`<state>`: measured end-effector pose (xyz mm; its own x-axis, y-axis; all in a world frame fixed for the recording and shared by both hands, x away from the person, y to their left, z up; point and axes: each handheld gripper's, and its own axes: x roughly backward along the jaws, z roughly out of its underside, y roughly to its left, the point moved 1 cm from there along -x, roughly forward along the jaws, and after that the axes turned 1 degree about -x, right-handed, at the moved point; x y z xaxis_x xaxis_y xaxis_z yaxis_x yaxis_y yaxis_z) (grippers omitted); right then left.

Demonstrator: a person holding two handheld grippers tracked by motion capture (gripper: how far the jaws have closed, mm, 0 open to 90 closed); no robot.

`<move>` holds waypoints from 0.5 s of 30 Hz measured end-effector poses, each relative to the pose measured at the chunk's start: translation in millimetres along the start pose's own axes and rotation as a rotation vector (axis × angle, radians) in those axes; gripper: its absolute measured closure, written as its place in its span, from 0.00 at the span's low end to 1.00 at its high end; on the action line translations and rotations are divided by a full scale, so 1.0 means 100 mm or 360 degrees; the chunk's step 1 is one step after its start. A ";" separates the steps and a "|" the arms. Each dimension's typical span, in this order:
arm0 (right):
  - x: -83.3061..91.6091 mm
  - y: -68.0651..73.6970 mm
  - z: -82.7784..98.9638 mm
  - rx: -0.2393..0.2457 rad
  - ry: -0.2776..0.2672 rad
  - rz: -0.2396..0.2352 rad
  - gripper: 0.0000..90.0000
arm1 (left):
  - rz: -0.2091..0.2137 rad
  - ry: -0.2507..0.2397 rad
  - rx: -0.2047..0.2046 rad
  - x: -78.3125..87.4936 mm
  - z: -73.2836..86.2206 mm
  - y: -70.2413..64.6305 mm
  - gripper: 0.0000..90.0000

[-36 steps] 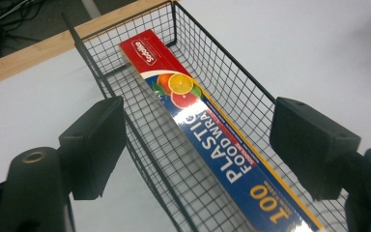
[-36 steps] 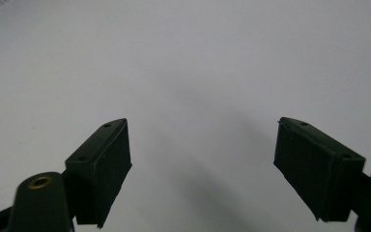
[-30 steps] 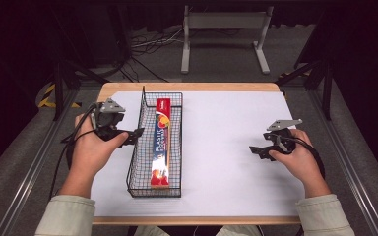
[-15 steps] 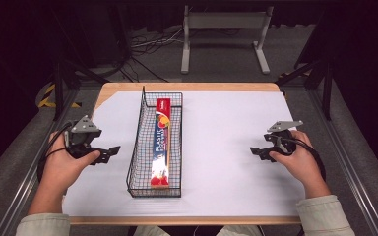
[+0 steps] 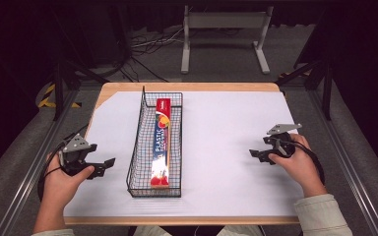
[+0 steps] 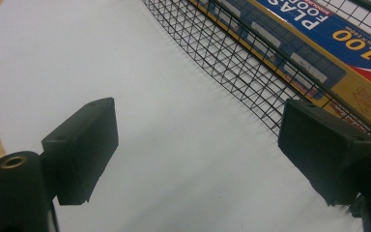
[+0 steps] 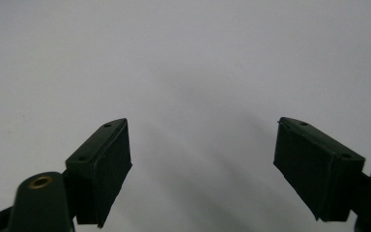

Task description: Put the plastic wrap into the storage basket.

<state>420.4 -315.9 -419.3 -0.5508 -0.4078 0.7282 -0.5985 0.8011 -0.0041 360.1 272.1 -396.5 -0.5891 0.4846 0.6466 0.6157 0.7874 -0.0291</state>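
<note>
The box (image 5: 161, 142) of plastic wrap is lying lengthwise in the wire basket (image 5: 137, 147) on the white sheet (image 5: 226, 137). The left gripper (image 5: 104, 166) is sitting low just beside the basket's near left corner, its jaws having just been opening, now wide with nothing between them; the right gripper (image 5: 256, 153) is resting well apart, gaping and empty too. A reach from here is risking a jaw snagging the mesh or shoving the basket, since the wall is standing between pads and box. In the left gripper view the box (image 6: 319, 53) is being cut off by the frame, its label only partly legible.
</note>
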 end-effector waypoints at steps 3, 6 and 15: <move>0.00 -0.01 0.03 0.0002 -0.0022 0.0017 0.23 | 0.0020 -0.0052 0.0055 -0.04 0.13 0.01 0.17; -0.01 -0.02 0.08 -0.0013 -0.0034 0.0011 0.23 | -0.0017 0.0010 0.0071 -0.12 0.23 0.07 0.18; 0.00 -0.06 0.11 -0.0032 -0.0042 0.0036 0.23 | -0.0026 0.0056 0.0038 -0.20 0.23 0.02 0.17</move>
<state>417.0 -325.7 -426.8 -0.5791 -0.4007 0.7100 -0.5743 0.8186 -0.0064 361.0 273.1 -426.8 -0.5798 0.4585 0.6736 0.5933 0.8041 -0.0367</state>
